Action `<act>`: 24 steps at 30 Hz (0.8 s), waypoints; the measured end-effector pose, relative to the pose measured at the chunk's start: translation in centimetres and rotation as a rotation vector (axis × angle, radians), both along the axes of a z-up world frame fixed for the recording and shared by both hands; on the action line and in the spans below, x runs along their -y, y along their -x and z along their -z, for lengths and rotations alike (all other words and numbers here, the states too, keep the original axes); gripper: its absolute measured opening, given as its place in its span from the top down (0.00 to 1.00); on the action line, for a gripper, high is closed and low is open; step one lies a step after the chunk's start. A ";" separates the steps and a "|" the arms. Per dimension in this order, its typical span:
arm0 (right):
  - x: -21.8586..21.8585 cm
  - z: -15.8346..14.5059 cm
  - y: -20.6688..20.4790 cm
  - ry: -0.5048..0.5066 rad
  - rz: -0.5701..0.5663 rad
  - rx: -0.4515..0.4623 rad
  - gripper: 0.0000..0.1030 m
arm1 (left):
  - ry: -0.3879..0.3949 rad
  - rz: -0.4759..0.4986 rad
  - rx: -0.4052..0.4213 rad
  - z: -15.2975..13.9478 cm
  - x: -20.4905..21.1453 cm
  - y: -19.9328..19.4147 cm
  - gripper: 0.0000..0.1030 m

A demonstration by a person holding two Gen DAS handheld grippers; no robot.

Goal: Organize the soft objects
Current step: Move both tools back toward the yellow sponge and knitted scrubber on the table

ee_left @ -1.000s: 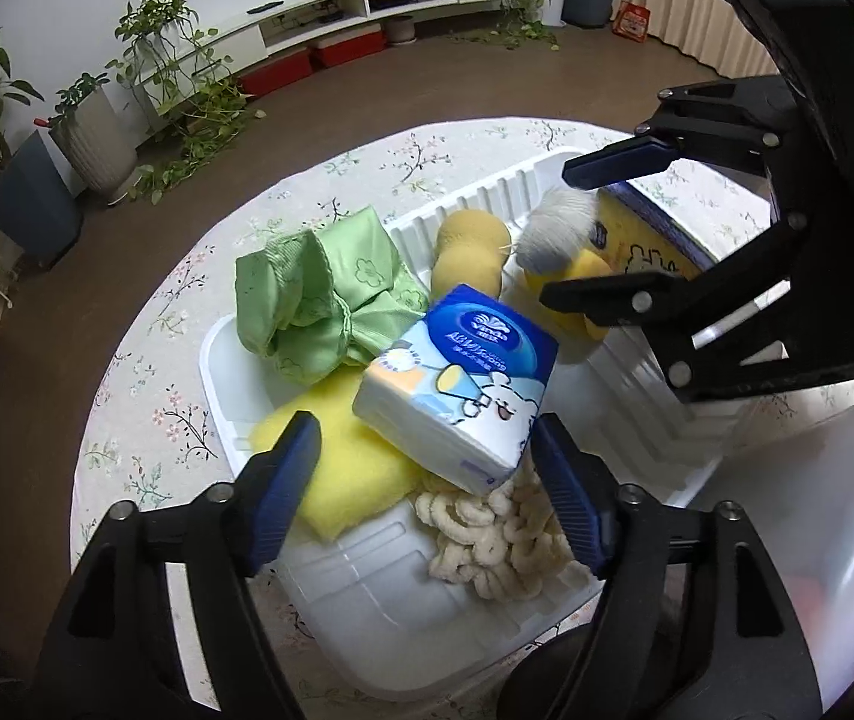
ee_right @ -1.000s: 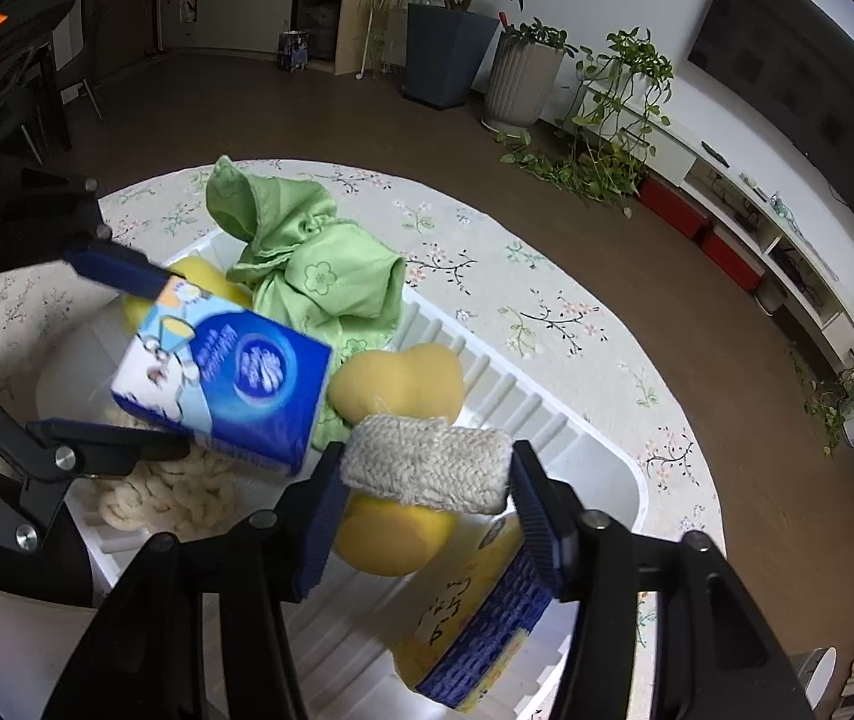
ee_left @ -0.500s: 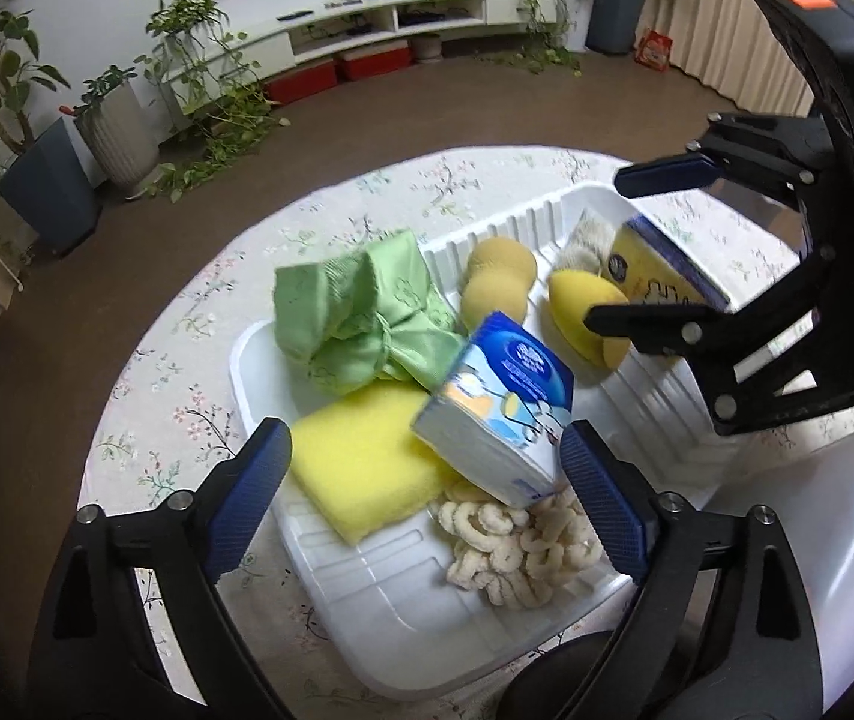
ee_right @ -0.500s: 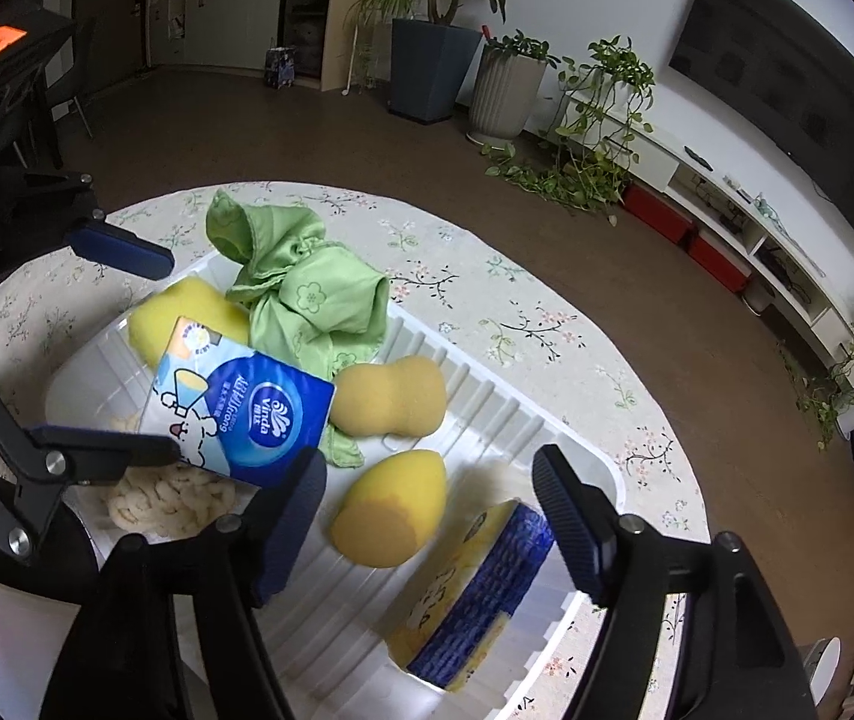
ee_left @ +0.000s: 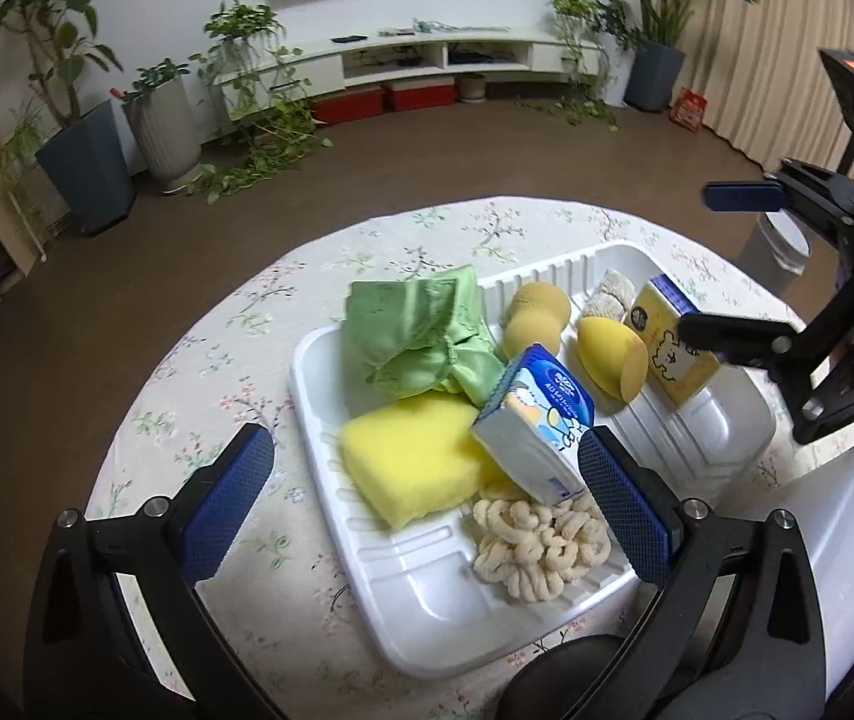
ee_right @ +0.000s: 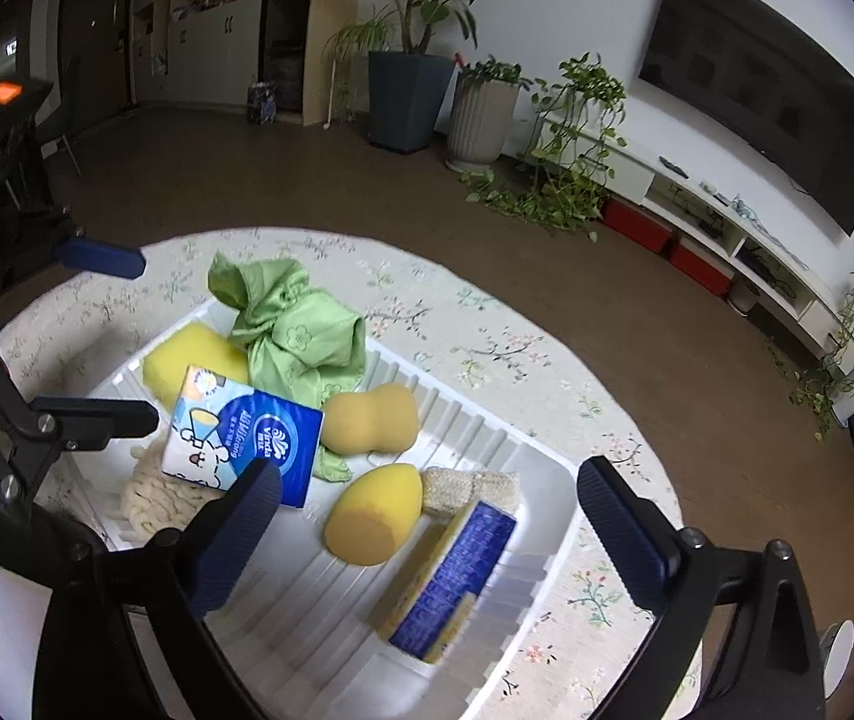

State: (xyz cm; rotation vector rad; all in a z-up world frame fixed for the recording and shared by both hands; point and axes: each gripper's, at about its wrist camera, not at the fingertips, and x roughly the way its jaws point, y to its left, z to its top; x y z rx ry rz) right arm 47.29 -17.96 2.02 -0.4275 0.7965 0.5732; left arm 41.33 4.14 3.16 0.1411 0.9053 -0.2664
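A white ribbed tray (ee_left: 427,612) (ee_right: 547,480) on the round table holds a green cloth (ee_left: 420,330) (ee_right: 294,324), a yellow sponge (ee_left: 408,456) (ee_right: 192,360), a blue tissue pack (ee_left: 538,420) (ee_right: 246,432), a peanut-shaped sponge (ee_left: 532,315) (ee_right: 366,420), a yellow egg sponge (ee_left: 613,357) (ee_right: 372,513), a woven loofah pad (ee_left: 610,297) (ee_right: 469,489), a yellow and blue pack (ee_left: 673,348) (ee_right: 451,582) and a beige knitted piece (ee_left: 541,546) (ee_right: 150,492). My left gripper (ee_left: 420,498) is open and empty above the tray's near end. My right gripper (ee_right: 427,528) is open and empty above the other end.
The table wears a floral cloth (ee_left: 210,396) (ee_right: 487,330). A white rounded object (ee_left: 835,552) lies at the table's edge by the tray. Potted plants (ee_left: 90,150) and a low TV shelf (ee_left: 427,60) stand on the brown floor beyond.
My left gripper let go of the blue tissue pack and my right gripper let go of the loofah pad. Both opened and pulled up and back from the tray.
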 end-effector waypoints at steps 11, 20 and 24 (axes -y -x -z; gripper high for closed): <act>6.5 -3.4 3.4 -0.130 0.122 0.021 0.00 | 0.112 -0.151 0.090 -1.9 -4.5 6.8 0.00; 12.7 -3.2 12.2 -0.252 0.214 0.017 0.00 | 0.134 -0.210 0.141 -1.4 -5.0 16.2 0.00; 14.5 -2.8 16.4 -0.310 0.251 0.012 0.00 | 0.168 -0.233 0.131 -0.5 -4.7 19.9 0.00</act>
